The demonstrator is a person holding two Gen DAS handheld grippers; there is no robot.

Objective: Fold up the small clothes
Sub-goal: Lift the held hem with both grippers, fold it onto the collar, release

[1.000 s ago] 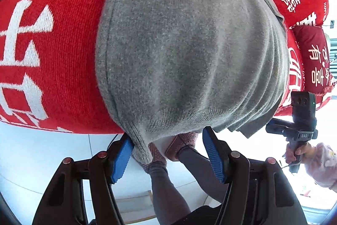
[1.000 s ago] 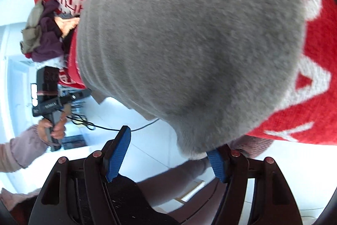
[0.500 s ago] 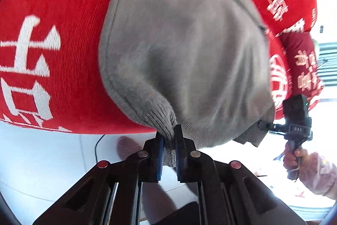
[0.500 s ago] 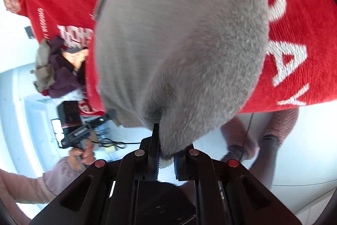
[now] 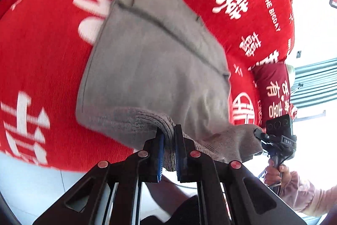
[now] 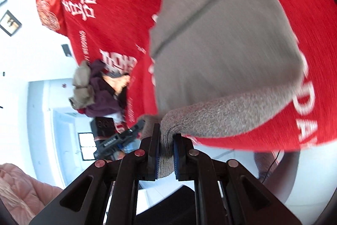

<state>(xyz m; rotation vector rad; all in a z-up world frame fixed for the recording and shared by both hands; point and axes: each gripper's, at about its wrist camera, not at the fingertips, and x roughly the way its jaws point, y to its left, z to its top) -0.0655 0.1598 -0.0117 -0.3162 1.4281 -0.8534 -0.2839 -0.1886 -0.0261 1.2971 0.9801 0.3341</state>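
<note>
A grey knit garment (image 5: 151, 69) lies on a red cloth with white lettering (image 5: 42, 56). My left gripper (image 5: 167, 136) is shut on the garment's ribbed near hem, which is lifted off the cloth. In the right wrist view the same garment (image 6: 221, 52) fills the middle, and my right gripper (image 6: 165, 138) is shut on the other near corner of the hem. Each gripper shows in the other's view, the right one (image 5: 278, 136) and the left one (image 6: 120, 136), both at the hem.
A heap of other small clothes (image 6: 99, 88), grey, purple and orange, lies at the far side of the red cloth (image 6: 109, 14). A dark red cushion (image 5: 271, 92) sits at the cloth's corner. White floor (image 5: 31, 182) lies below the cloth's edge.
Both grippers went from open to shut on the garment's near hem, then lifted it. The hem now hangs raised between them, and more of the red cloth shows.
</note>
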